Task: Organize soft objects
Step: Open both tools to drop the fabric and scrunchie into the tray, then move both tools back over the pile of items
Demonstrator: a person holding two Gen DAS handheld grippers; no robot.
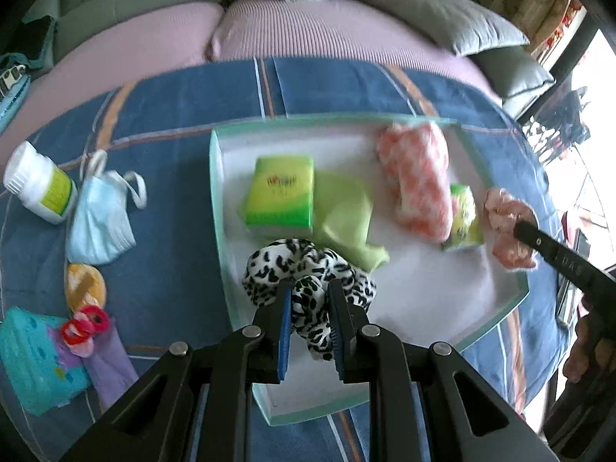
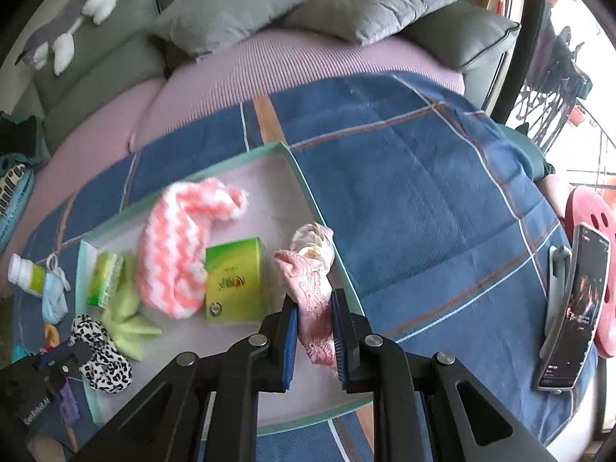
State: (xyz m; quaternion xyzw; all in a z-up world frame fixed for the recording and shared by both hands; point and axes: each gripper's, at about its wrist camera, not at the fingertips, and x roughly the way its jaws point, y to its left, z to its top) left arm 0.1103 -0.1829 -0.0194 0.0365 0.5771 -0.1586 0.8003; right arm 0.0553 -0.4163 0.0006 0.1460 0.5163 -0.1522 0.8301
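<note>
A shallow white tray with a pale green rim sits on a blue plaid cloth spread over a pink ribbed sofa cushion.

Little writing can be read. The left gripper's body, seen from the right wrist camera, carries white lettering that looks like "GenRobot.AI". The green tissue packs have red print too blurred to read.

Inside the tray: a green tissue pack near its left wall, a lime green cloth beside it, a pink-and-white knitted piece toward the far right corner, and a second green tissue pack against the knit.

The left gripper is clenched on a black-and-white leopard-print scrunchie at the tray's near edge. The right gripper grasps a pink floral scrunchie just above the tray's right wall.

Left of the tray, on the cloth, lie a white pill bottle with a green label, a light blue face mask, and a teal packet. Well right of the tray, a phone stands on a holder.
</note>
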